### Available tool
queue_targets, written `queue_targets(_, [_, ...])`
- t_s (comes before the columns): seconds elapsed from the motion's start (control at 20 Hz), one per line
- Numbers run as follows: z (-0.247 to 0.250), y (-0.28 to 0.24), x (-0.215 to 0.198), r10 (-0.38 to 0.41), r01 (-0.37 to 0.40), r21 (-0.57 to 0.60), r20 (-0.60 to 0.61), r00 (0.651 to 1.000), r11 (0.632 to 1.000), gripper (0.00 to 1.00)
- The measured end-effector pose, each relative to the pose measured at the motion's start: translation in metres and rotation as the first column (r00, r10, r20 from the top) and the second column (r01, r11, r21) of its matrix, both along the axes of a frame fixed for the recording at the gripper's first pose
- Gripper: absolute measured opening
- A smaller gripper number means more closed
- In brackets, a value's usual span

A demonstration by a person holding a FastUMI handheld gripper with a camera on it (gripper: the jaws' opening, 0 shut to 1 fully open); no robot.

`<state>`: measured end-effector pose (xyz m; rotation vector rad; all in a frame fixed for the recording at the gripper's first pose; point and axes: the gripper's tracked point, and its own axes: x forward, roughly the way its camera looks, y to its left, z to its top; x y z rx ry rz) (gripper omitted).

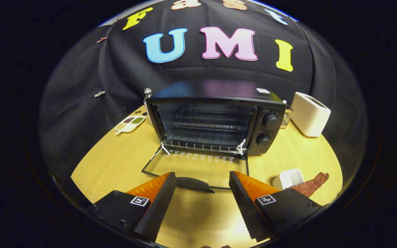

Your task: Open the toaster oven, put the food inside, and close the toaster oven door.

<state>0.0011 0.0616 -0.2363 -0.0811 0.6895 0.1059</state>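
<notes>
Gripper view: spread, empty gripper (202, 203) faces the open toaster oven (215, 117); the food strip (310, 186) lies right of the oven's lowered door (195, 168), angled diagonally.

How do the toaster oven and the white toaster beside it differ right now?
The toaster oven is black and wide; the white toaster is narrower. The oven's glass door lies folded down, showing its racks; the toaster has a top slot. Both stand on the wooden table, beyond the open, empty claw.
</notes>
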Motion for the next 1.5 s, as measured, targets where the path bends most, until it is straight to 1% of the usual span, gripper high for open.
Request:
queue_targets(0.2, [0.055, -0.036, 0.010, 0.021, -0.017, -0.035, 0.099, 0.995, 0.999, 0.97])
queue_targets(0.3, [0.072, -0.056, 0.016, 0.032, -0.026, -0.045, 0.139, 0.990, 0.999, 0.96])
queue_targets(0.45, [0.076, -0.092, 0.020, 0.043, -0.034, -0.074, 0.131, 0.990, 0.997, 0.98])
queue_targets(0.85, [0.092, -0.189, 0.027, 0.044, -0.039, -0.061, 0.094, 0.995, 0.997, 0.98])
queue_targets(1.0, [0.085, -0.224, 0.027, 0.037, -0.034, -0.050, 0.065, 0.997, 0.998, 0.98])
queue_targets(1.2, [0.065, -0.257, 0.021, 0.030, -0.030, -0.009, -0.014, 0.999, 1.000, 0.98])
queue_targets(1.4, [0.037, -0.272, 0.012, 0.040, -0.030, 0.081, -0.123, 0.992, 0.996, 0.98])
queue_targets(1.5, [0.023, -0.277, 0.004, 0.038, -0.012, 0.138, -0.189, 0.981, 0.990, 0.99])
